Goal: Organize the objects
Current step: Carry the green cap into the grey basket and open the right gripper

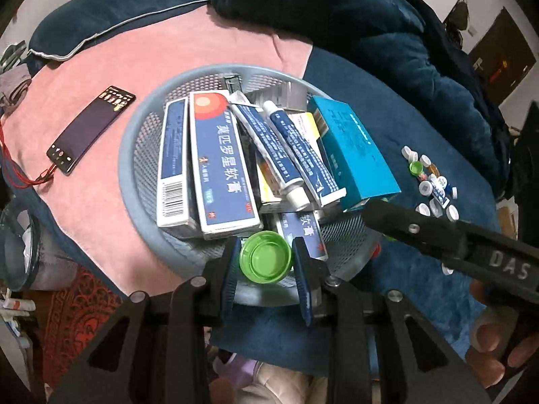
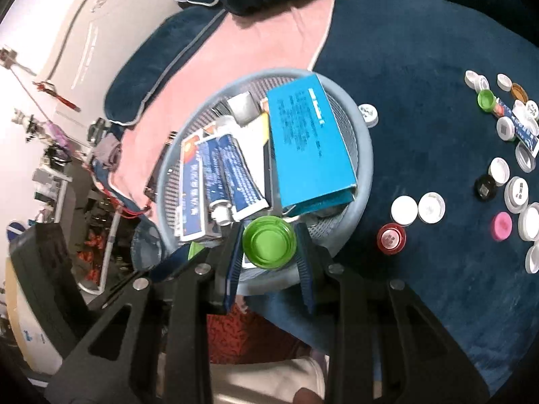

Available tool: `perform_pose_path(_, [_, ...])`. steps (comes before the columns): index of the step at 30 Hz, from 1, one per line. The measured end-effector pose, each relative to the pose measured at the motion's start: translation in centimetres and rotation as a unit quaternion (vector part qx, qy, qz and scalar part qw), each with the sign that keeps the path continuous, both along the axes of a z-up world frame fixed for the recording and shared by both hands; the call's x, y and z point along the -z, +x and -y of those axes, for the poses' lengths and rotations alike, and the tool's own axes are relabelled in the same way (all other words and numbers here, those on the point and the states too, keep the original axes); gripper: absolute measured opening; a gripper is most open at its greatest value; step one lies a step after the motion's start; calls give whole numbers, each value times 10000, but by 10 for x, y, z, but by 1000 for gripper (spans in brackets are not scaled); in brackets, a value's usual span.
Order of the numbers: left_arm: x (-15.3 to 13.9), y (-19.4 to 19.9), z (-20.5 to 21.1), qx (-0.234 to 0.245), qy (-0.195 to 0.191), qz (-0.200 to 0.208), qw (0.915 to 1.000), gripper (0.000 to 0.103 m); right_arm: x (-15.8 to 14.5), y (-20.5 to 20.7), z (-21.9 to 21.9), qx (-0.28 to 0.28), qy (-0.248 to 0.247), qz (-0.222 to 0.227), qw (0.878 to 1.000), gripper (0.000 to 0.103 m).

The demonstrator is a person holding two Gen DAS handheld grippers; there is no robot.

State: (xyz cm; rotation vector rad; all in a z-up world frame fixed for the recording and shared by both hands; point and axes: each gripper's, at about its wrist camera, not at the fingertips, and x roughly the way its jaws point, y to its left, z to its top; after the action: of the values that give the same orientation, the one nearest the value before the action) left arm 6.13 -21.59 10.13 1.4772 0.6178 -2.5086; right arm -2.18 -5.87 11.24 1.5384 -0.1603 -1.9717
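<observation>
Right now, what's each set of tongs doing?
Left tongs: closed on a green cap.
Right tongs: closed on another green cap.

This is a home bedroom: a bed spread with a dark blue plush blanket [image 1: 387,33] and a pink sheet [image 1: 188,43], a blue piped pillow [image 1: 101,17] at the far left, a phone [image 1: 91,128] charging on the sheet, and cluttered shelves [image 2: 57,168] beside the bed.
</observation>
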Motion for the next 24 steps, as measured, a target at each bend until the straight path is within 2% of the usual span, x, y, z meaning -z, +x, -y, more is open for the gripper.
perform_pose_path(3, [-1, -3, -2, -12, -203, -54, 9998, 31, 2, -1, 2, 89, 28, -20, 10000, 32])
perform_pose_path(4, [-2, -3, -2, -34, -239, -78, 9997, 35, 3, -2, 1, 132, 29, -4, 9999, 34])
perform_pose_path(5, [-4, -2, -1, -56, -265, -107, 9996, 50, 4, -3, 0, 168, 14, -14, 9999, 45])
perform_pose_path(6, [-6, 0, -1, -95, -286, -156, 9994, 60, 3, -3, -3, 190, 4, -56, 9998, 56])
perform_pose_path(7, [-9, 3, -1, -144, -308, -199, 9992, 80, 3, -3, -6, 222, 25, -103, 9997, 61])
perform_pose_path(8, [-11, 4, 0, -178, -340, -236, 9990, 93, 2, -2, -8, 244, 66, -154, 9996, 68])
perform_pose_path(10, [-16, 7, -1, -253, -539, -275, 9978, 102, -1, -1, -12, 238, 139, -261, 9993, 82])
perform_pose_path(12, [-20, 8, -3, -305, -809, -290, 9958, 102, -2, 2, -15, 219, 226, -429, 9986, 100])
perform_pose_path(13, [-21, 9, -5, -316, -958, -285, 9945, 102, -2, 3, -16, 204, 255, -493, 9983, 102])
perform_pose_path(15, [-21, 11, -6, -299, -1104, -249, 9931, 102, -1, 6, -20, 177, 386, -610, 9972, 103])
perform_pose_path(24, [-20, 14, -17, -235, -1116, -165, 9933, 102, 0, 8, -43, 276, 491, -768, 9954, 103])
